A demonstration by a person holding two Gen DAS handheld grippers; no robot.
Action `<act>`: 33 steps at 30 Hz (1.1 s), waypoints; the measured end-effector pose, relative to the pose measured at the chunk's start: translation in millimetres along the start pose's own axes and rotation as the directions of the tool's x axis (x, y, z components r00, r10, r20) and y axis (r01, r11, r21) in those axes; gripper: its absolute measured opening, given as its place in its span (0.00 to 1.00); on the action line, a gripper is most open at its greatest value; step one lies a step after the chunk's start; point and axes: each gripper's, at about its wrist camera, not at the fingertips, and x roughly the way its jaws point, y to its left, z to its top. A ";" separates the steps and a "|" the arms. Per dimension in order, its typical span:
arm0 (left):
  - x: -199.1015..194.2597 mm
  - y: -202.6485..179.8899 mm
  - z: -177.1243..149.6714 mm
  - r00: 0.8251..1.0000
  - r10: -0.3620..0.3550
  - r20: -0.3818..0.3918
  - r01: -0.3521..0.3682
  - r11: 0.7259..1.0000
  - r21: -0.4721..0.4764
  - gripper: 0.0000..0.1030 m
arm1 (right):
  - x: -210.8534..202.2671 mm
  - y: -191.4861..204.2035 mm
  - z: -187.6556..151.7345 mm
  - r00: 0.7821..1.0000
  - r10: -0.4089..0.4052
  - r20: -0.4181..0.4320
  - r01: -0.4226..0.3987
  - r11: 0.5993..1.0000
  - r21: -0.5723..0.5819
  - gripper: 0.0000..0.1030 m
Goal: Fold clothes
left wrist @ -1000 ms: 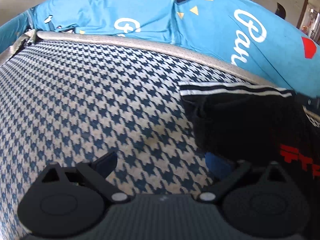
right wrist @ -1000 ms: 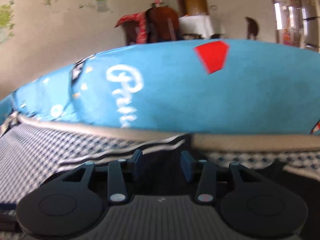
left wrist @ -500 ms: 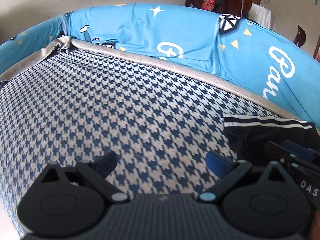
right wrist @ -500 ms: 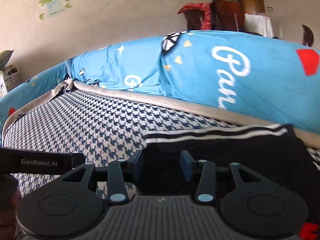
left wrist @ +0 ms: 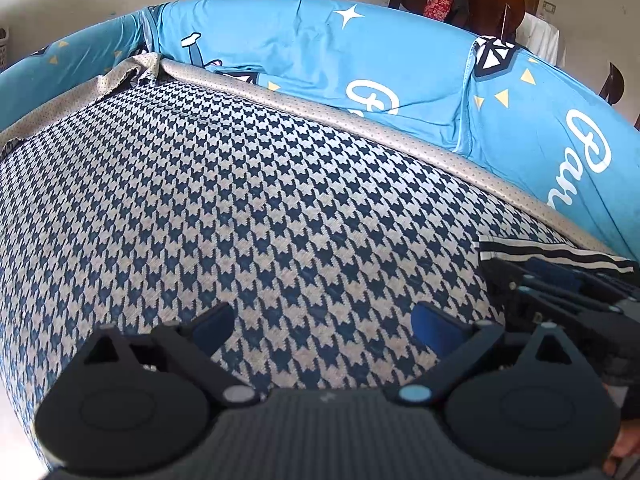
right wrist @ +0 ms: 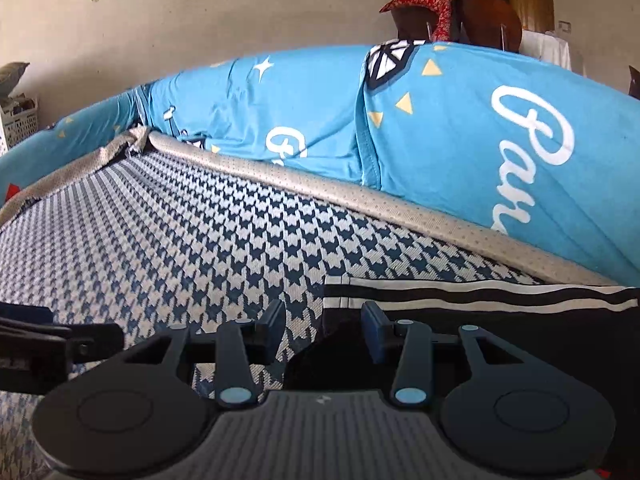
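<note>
The right claw (right wrist: 323, 326) had spread its blue-padded fingers and let go of the black garment with white striped trim (right wrist: 500, 320), which lay flat on the houndstooth seat cushion (left wrist: 248, 216). The left claw (left wrist: 322, 322) hovered apart, empty. That fold looked finished. No containers showed.

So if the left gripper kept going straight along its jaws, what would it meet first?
Most likely the houndstooth seat cover: the open left gripper points at bare patterned fabric. The black striped garment lies off to its right, outside that line. Beyond rises the blue backrest cover, though depth is unclear.
</note>
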 end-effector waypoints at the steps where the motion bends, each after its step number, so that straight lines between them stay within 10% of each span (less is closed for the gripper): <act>1: 0.2 0.9 0.2 1.000 0.001 -0.002 -0.001 1.000 -0.003 0.96 | 5.3 1.5 -1.0 1.000 -0.016 -0.009 0.016 1.000 -0.011 0.41; 11: 2.5 7.2 2.3 1.000 0.002 -0.008 -0.002 1.000 -0.023 0.96 | 28.5 18.7 6.1 0.992 -0.128 0.014 0.129 0.991 -0.042 0.11; 17: -3.7 7.6 8.0 0.999 0.024 0.033 -0.023 0.999 -0.029 0.96 | 25.6 19.0 33.5 0.991 0.014 0.132 -0.031 0.991 0.128 0.08; 33: -20.1 -14.5 2.9 0.998 -0.033 0.060 0.033 0.999 0.004 0.96 | -49.0 -11.0 -12.9 0.996 -0.077 0.050 0.071 0.991 0.109 0.27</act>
